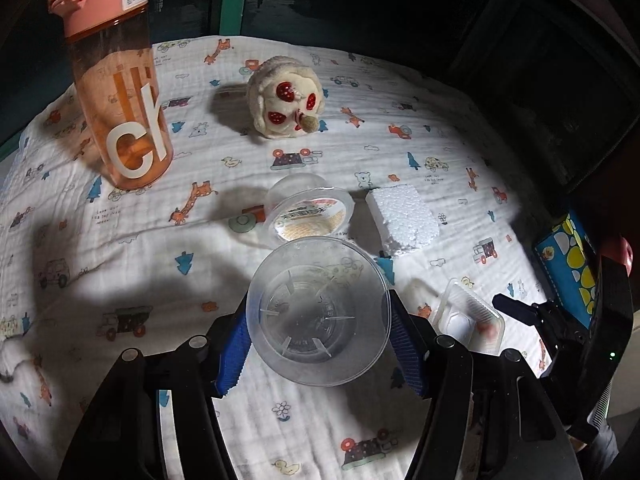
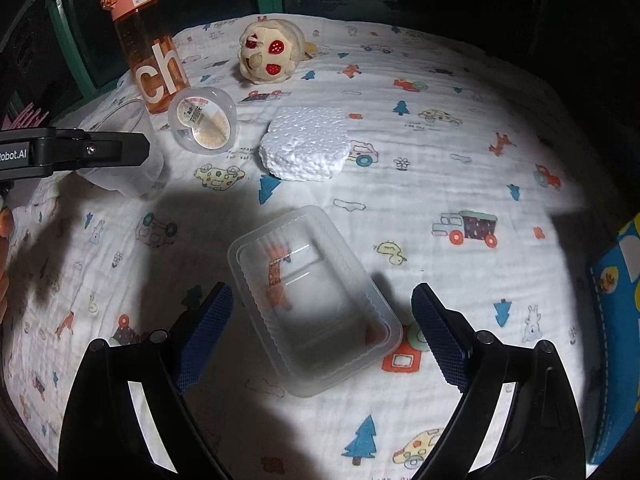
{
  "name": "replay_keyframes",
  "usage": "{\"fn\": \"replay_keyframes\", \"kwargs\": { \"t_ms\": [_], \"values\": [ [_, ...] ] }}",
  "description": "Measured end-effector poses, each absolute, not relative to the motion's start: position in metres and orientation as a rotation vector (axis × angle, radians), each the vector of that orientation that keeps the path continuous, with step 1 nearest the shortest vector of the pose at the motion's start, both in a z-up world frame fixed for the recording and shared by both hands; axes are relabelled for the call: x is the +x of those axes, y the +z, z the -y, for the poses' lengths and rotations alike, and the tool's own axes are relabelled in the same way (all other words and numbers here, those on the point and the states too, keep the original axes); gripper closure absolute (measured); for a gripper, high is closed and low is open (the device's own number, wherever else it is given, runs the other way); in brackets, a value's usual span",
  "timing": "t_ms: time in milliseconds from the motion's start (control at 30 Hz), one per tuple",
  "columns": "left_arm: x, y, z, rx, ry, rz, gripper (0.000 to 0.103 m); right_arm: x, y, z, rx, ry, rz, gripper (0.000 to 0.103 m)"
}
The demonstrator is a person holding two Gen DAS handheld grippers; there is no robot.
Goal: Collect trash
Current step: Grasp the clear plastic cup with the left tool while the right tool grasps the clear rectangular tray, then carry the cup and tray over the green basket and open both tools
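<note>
Left gripper (image 1: pixel 318 338) clamps the clear cup (image 1: pixel 318 312), while only the right view shows the right gripper (image 2: pixel 322 336) wide around the tray (image 2: pixel 316 300).

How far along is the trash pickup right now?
Nothing looks collected yet. In hand: the left gripper is clamped on a clear round cup; the right gripper is open around the clear rectangular tray. Left: the small labeled cup and foam block.

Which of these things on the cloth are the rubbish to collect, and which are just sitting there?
Rubbish:
clear cup, in the left hand-held gripper
tray
foam block
lidded tub

Just lying about:
orange bottle
plush toy
</note>
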State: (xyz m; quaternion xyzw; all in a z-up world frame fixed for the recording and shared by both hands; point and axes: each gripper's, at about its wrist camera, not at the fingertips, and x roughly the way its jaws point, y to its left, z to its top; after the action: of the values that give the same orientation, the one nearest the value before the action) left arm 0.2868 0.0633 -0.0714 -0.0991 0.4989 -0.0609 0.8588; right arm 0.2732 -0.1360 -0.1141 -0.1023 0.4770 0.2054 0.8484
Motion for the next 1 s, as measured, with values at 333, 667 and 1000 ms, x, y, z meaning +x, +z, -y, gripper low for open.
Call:
{"fn": "replay_keyframes", "kwargs": {
  "t_ms": [333, 667, 1000],
  "values": [
    [0.274, -0.071, -0.059, -0.201, -0.138, -1.049, 0.042, 0.252, -0.110, 0.136, -0.178, 0.416, -1.014, 0.042],
    [0.237, -0.059, -0.022, -0.174, -0.219, -1.040, 0.042, 0.192, -0.080, 0.169, -0.032, 0.342, -0.983, 0.042],
    [0.200, -0.038, 0.034, -0.136, -0.336, -1.014, 0.042, 0.117, -0.056, 0.227, 0.073, 0.196, -0.936, 0.042]
  ]
}}
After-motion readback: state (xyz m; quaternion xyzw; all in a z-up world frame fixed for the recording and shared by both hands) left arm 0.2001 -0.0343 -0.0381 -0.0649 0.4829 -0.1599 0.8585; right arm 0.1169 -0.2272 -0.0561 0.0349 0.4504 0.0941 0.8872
